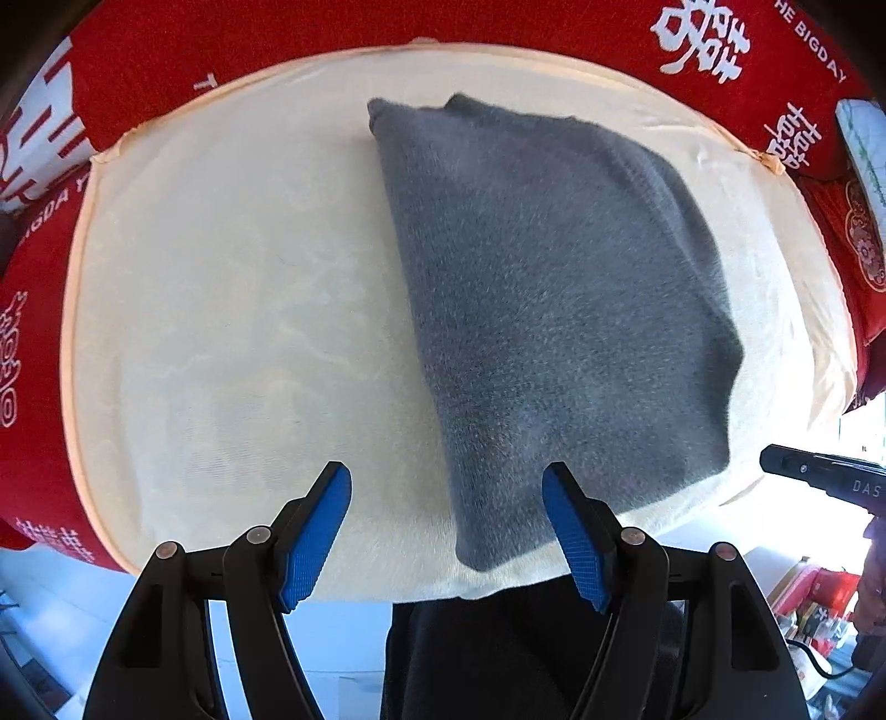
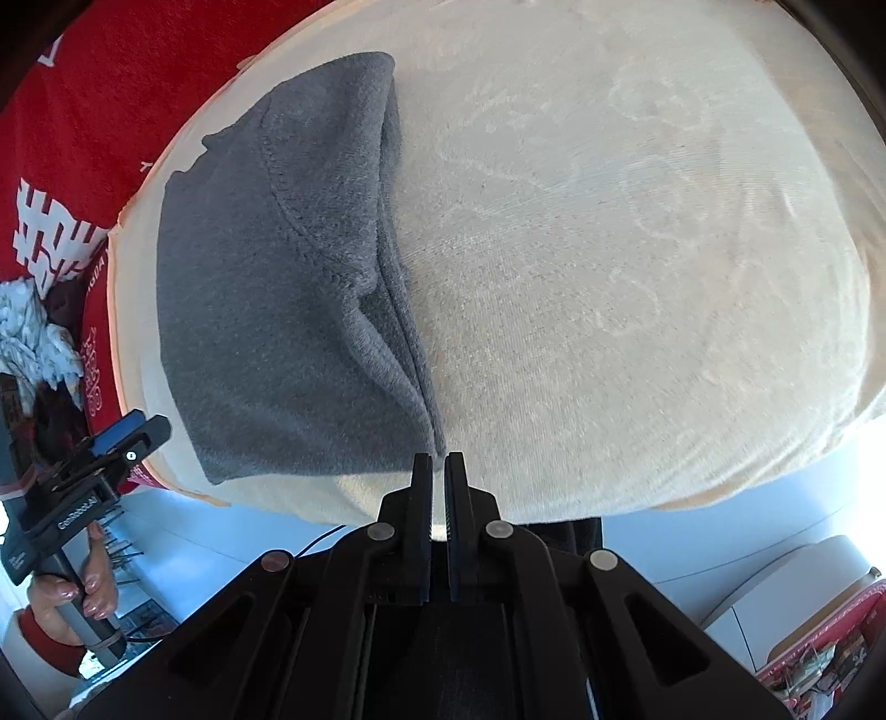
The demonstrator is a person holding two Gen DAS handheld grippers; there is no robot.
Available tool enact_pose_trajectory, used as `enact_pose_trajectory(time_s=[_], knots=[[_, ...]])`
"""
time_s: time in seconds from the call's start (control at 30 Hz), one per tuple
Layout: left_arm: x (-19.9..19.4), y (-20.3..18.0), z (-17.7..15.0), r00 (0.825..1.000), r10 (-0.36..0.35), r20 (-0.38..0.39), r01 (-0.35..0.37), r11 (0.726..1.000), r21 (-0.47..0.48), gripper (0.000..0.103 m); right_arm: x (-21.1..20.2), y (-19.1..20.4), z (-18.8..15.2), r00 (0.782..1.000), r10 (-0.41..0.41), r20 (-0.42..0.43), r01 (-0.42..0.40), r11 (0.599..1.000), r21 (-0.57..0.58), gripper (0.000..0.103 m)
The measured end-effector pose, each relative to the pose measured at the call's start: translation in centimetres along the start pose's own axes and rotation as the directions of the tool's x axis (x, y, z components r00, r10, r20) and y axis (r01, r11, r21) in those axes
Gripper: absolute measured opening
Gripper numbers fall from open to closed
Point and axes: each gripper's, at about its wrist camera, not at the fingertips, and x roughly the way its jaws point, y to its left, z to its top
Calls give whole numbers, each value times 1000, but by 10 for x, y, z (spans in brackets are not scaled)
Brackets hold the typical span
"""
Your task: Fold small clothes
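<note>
Lying folded on a cream quilted cushion (image 1: 221, 332) is a grey fleecy knitted garment (image 1: 554, 304), set toward the cushion's near edge, with one corner reaching the rim. In the right wrist view the same garment (image 2: 277, 310) is seen with its layered edges stacked along one side and a stitched seam curving across the top layer; what kind of garment it is cannot be told. The left gripper (image 1: 446, 531) is held above the cushion's near edge with its blue-padded fingers (image 1: 315, 537) spread wide, nothing between them. The right gripper (image 2: 438, 471) is pressed closed just off the garment's near corner; no cloth is seen in the thin slit between its fingers. A red fabric with white characters (image 1: 332, 39) surrounds the cushion, its printing cut off by the frame.
</note>
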Motion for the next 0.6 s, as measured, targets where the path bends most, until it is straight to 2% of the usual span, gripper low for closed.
enact_pose_trajectory(time_s=[0.07,0.1,0.17,0.27,0.3,0.33,0.4,0.5,0.53,0.57,0.6], knots=[[-10,1,0,1000,0,12,0,1000,-5,73,-5,4,-1,1000,-4,-1,4,1000,-5,5],[-14,1,0,1000,0,20,0,1000,-7,76,-7,7,-1,1000,-6,-1,6,1000,-8,5],[-23,-7,4,999,-1,44,2,1000,-20,91,-12,13,-1,1000,-7,3,7,1000,-15,5],[-34,-11,7,998,-4,66,6,1000,-31,92,-22,23,1,1000,-10,12,10,999,-31,8],[-38,-12,7,998,-2,65,4,999,-32,92,-26,27,2,1000,-14,16,14,999,-36,15],[-39,-10,8,998,0,63,2,999,-33,92,-30,30,3,1000,-18,22,19,999,-40,30],[-43,-12,9,998,9,58,-7,999,-37,92,-36,38,6,999,-16,37,18,999,-42,50],[-51,-15,10,998,21,51,-19,999,-39,92,-47,52,13,998,-25,55,28,998,-57,52],[-55,-14,8,998,27,51,-25,999,-41,92,-51,56,13,998,-31,62,35,997,-66,56],[-57,-15,8,998,34,49,-32,999,-42,102,-55,61,14,996,-43,75,49,995,-82,59],[-59,-16,9,998,41,45,-39,998,-44,103,-60,68,14,994,-62,91,70,993,-98,67]])
